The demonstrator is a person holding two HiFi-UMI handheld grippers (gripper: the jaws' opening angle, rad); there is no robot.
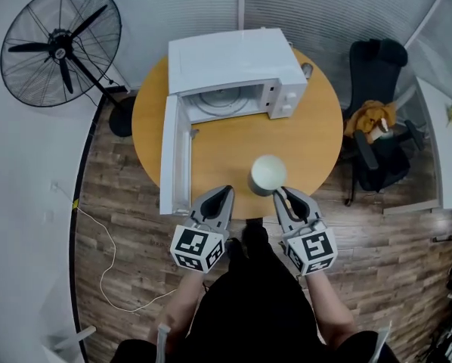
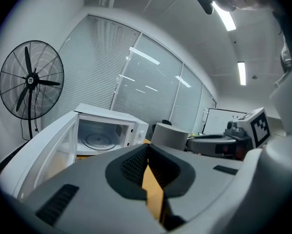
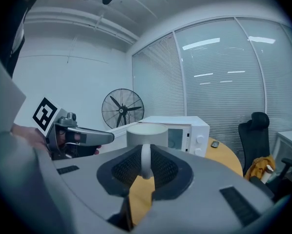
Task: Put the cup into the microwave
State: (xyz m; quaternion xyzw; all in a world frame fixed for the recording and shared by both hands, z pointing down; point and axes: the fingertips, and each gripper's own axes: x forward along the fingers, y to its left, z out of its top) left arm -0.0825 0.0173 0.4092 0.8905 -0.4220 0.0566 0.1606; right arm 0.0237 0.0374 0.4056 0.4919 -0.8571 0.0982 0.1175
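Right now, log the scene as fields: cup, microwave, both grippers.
cup: upright, at the table's near edge, in front of the microwave, outside it
microwave: door swung open, nothing seen inside
right gripper: shut on the cup by its handle
left gripper: jaws together, empty, beside the cup
task: cup not yet inside

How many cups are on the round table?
1. The cup sits at the near edge of the table, handle in the right gripper; others could hide behind the microwave.
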